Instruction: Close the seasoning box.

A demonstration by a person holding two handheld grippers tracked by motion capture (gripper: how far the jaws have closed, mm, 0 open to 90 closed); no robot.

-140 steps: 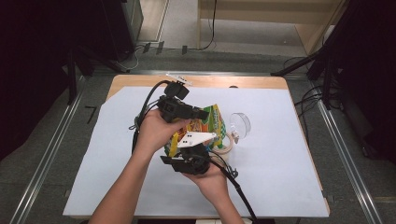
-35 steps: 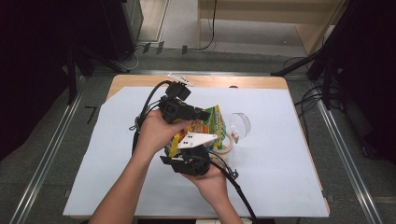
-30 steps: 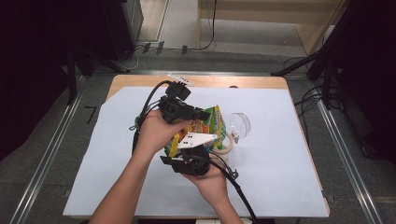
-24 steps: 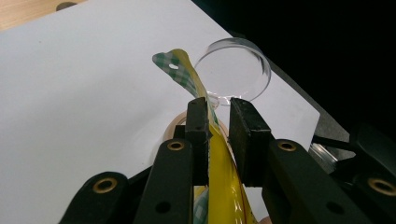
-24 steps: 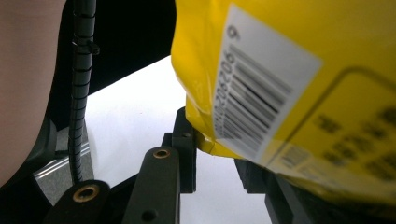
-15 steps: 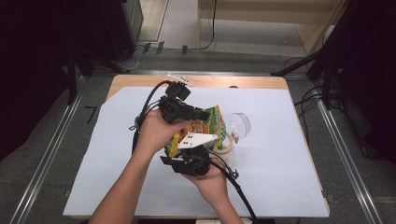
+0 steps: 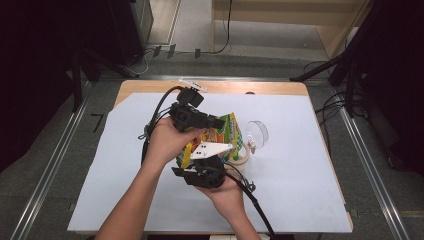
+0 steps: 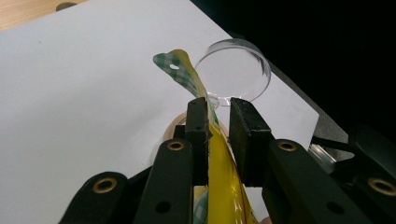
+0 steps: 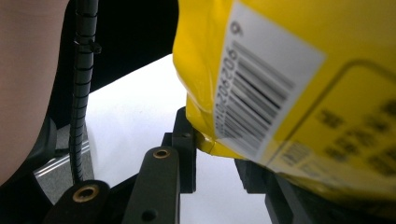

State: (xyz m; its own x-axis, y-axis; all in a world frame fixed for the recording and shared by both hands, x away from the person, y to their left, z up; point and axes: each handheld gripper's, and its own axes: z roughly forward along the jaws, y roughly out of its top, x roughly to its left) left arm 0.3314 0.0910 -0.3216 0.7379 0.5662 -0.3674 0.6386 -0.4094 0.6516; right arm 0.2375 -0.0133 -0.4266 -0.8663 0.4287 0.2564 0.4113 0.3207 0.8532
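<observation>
Left gripper is clamped on the upper seam of the yellow snack bag, the thin film pinched between its two black jaws. Right gripper is closed on the bag's lower end, beside the barcode panel, with a folded corner of film caught between its jaws. In the high view, the bag is held off the surface between the left gripper and the right gripper, above the middle of the desk, which is covered by a white sheet.

Just beyond the bag, toward the far right side of the desk, stands a clear round container; a tan ring lies beside it, partly hidden by the bag.

Assessment: both grips are established, so pick-up is complete. The seam appears unbroken and no contents are visible outside the bag; opening it, and probably emptying it into the container, is judged to remain.
</observation>
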